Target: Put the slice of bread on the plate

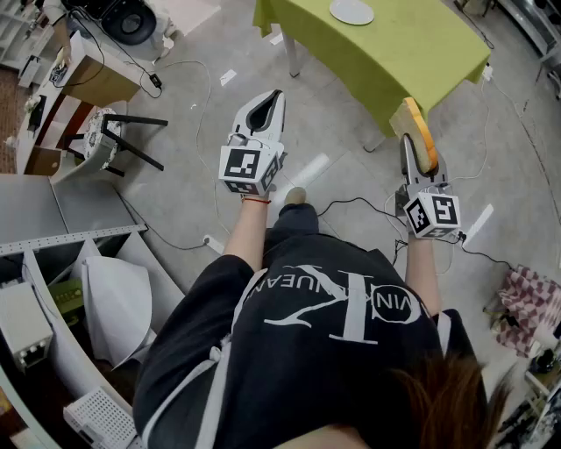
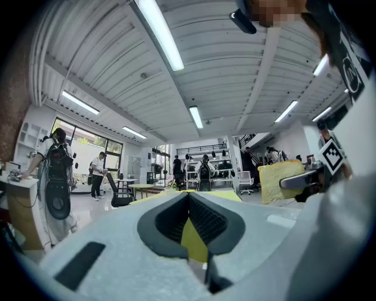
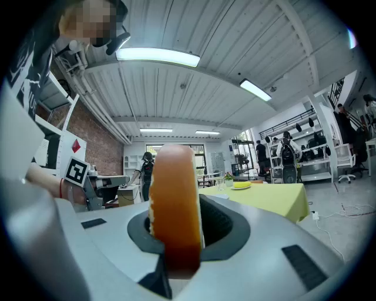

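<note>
The slice of bread stands upright and edge-on between the jaws of the right gripper, which is nearly closed and pinches the slice across its thickness; in the right gripper view the brown crust rises well above the dark pads, so only the lower part of the slice is held. The bread is in the air, over the floor just short of the near corner of the table, which is covered by a green cloth. The plate lies on that table towards its far side, well apart from the bread, and appears empty. The left gripper is level beside the right one, its jaws closed together at the tips with nothing between them. Transfer is judged to be at the carry stage; placement is not yet done. Hazards from this state: bread is soft, so excess clamping pressure can crush or tear the slice at the pads, while insufficient pressure lets the tall unsupported part sag and slip out. The slice is vertical, so release without first tilting it flat can leave it standing on edge, toppling off the plate rim onto the cloth. The table corner is near the bread, and a low approach can knock the slice against the table edge. Cables run across the floor in front of the person's feet and present a tripping or snagging risk on approach.
</note>
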{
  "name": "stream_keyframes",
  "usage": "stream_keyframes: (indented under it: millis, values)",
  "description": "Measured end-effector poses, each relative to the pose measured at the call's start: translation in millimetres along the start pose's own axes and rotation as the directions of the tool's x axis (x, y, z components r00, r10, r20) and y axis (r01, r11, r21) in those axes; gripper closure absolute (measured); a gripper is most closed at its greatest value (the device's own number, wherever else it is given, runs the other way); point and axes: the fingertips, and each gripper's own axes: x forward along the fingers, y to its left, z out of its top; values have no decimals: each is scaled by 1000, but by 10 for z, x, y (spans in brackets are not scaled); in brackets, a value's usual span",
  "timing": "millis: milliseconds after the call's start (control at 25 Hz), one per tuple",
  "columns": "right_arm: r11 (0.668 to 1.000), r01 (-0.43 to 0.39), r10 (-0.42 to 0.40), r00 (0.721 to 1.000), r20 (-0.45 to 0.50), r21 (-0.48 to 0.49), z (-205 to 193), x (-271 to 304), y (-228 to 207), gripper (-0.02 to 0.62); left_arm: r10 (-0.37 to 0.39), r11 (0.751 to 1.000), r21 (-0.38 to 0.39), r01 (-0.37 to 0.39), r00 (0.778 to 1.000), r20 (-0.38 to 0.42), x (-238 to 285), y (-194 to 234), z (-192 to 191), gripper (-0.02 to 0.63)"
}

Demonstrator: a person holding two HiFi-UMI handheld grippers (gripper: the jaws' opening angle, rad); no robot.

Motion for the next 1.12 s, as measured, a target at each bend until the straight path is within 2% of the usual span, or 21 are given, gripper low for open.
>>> stream_keyframes:
  millis: [480,840,1120]
  values:
    - [1000,-25,25,1000,-4,-1,-62,1,-27,505,26,1000,-17,-26,1000,-3,-19,-31,-42,595]
    - [998,-55,55,998,-15,7,-63,-115,-175,503,41,999,-28,-41,999,-8,-76,-310,-78,595]
    - [998,-42,43,999,-16,47,-179,208,-368,502,49,998,-37,-49,999,-15,279,-54,-169,595]
